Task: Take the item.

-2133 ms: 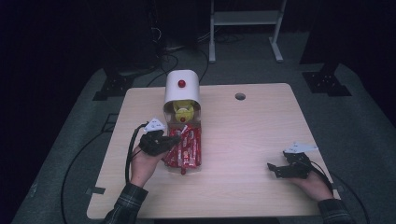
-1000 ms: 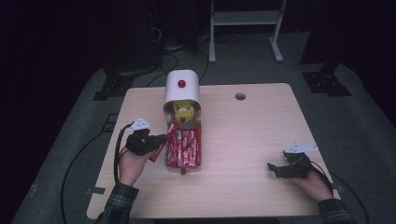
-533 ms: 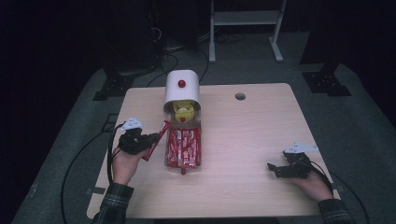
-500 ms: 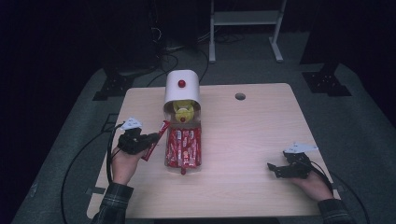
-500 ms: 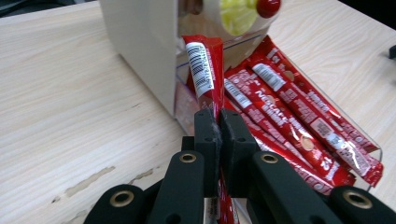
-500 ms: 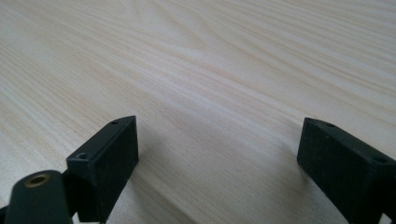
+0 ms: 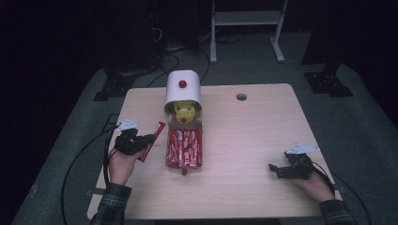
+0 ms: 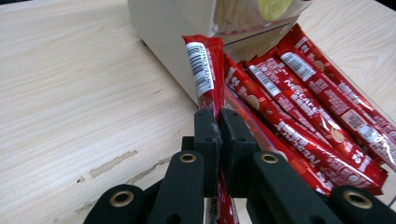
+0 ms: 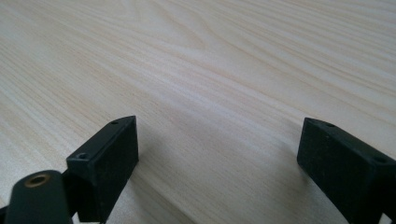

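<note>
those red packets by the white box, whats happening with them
A person works at the table with a gripper in each hand. The left gripper is shut on one red stick packet, held off to the left of the tray of like packets in front of the white dispenser. The right gripper sits open and empty over bare wood.

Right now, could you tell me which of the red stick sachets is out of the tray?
The red stick sachet clamped in the left tool, held left of the clear tray; the other sachets lie inside it.
</note>
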The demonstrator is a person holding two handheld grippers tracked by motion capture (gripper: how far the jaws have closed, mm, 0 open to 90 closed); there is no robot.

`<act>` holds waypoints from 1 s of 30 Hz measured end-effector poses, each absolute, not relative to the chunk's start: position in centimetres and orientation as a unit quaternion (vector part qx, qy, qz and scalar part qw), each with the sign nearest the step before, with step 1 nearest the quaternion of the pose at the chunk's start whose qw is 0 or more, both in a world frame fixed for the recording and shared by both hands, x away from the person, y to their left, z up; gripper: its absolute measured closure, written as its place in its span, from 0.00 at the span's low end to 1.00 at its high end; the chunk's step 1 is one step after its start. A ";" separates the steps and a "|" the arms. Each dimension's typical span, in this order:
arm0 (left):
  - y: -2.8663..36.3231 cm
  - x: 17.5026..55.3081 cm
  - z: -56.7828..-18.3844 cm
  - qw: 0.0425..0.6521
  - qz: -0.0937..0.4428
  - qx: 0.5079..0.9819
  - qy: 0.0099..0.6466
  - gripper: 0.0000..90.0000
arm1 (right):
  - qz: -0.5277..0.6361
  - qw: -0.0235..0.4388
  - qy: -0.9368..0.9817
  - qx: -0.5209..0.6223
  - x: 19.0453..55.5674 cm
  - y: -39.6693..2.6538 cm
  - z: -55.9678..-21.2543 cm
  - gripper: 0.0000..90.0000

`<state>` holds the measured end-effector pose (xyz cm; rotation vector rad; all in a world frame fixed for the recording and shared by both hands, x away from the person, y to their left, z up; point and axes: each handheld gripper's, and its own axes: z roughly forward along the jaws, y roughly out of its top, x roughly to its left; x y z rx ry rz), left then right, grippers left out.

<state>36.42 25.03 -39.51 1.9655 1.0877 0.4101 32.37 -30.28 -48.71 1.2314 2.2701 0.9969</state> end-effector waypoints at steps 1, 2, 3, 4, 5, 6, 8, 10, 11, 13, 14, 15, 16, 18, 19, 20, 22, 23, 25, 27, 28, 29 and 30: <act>25.1 36.5 -39.7 0.414 0.162 0.781 0.438 0.96 | 0.354 0.186 0.806 0.437 32.4 -30.3 -48.7 0.13; 25.1 36.5 -39.7 0.414 0.162 0.781 0.438 0.96 | 0.354 0.186 0.806 0.437 32.4 -30.3 -48.7 0.13; 25.2 36.6 -39.8 0.411 0.162 0.782 0.439 0.96 | 0.354 0.186 0.806 0.437 32.4 -30.3 -48.7 0.13; 25.3 36.6 -40.0 0.411 0.162 0.781 0.441 0.96 | 0.354 0.186 0.806 0.437 32.4 -30.3 -48.7 0.13; 25.3 36.7 -40.1 0.411 0.161 0.781 0.442 0.96 | 0.354 0.186 0.806 0.437 32.4 -30.3 -48.7 0.13; 25.4 36.7 -40.2 0.408 0.160 0.782 0.442 0.96 | 0.354 0.186 0.806 0.437 32.4 -30.3 -48.7 0.13; 25.5 36.8 -40.4 0.406 0.159 0.782 0.446 0.96 | 0.354 0.186 0.806 0.437 32.4 -30.3 -48.7 0.13; 25.5 36.9 -40.7 0.403 0.158 0.782 0.449 0.96 | 0.354 0.186 0.806 0.437 32.4 -30.3 -48.7 0.13; 25.6 37.0 -40.8 0.401 0.156 0.783 0.449 0.96 | 0.354 0.186 0.806 0.437 32.4 -30.3 -48.7 0.13; 25.5 37.2 -41.1 0.397 0.157 0.785 0.448 0.96 | 0.354 0.186 0.806 0.437 32.4 -30.3 -48.7 0.13; 25.5 37.3 -41.2 0.394 0.157 0.788 0.447 0.96 | 0.354 0.186 0.806 0.437 32.4 -30.3 -48.7 0.13; 25.4 37.4 -41.3 0.392 0.157 0.787 0.450 0.96 | 0.354 0.185 0.806 0.437 32.4 -30.3 -48.7 0.13; 25.3 37.5 -41.4 0.391 0.156 0.789 0.448 0.96 | 0.354 0.185 0.806 0.437 32.4 -30.3 -48.7 0.13; 25.2 37.6 -41.6 0.387 0.154 0.790 0.450 0.96 | 0.354 0.185 0.806 0.437 32.4 -30.3 -48.7 0.13; 25.1 37.6 -41.7 0.385 0.153 0.792 0.449 0.96 | 0.354 0.185 0.806 0.437 32.4 -30.3 -48.7 0.13; 25.0 37.7 -41.8 0.384 0.153 0.793 0.448 0.96 | 0.354 0.185 0.806 0.438 32.4 -30.3 -48.7 0.13; 24.9 37.8 -42.0 0.380 0.153 0.795 0.448 0.96 | 0.354 0.185 0.806 0.438 32.4 -30.3 -48.7 0.13; 24.8 37.8 -42.0 0.378 0.153 0.796 0.448 0.96 | 0.354 0.185 0.806 0.437 32.4 -30.3 -48.7 0.13; 24.8 37.9 -42.2 0.377 0.151 0.797 0.447 0.96 | 0.354 0.185 0.806 0.437 32.4 -30.3 -48.7 0.13; 24.7 38.0 -42.4 0.374 0.150 0.796 0.451 0.96 | 0.354 0.186 0.806 0.437 32.4 -30.3 -48.7 0.13; 24.7 38.1 -42.4 0.372 0.150 0.797 0.451 0.96 | 0.354 0.186 0.806 0.437 32.4 -30.3 -48.7 0.13; 24.8 38.1 -42.5 0.371 0.150 0.797 0.452 0.96 | 0.354 0.186 0.806 0.437 32.4 -30.3 -48.7 0.13; 24.8 38.2 -42.6 0.371 0.150 0.797 0.452 0.96 | 0.354 0.186 0.806 0.437 32.4 -30.3 -48.7 0.13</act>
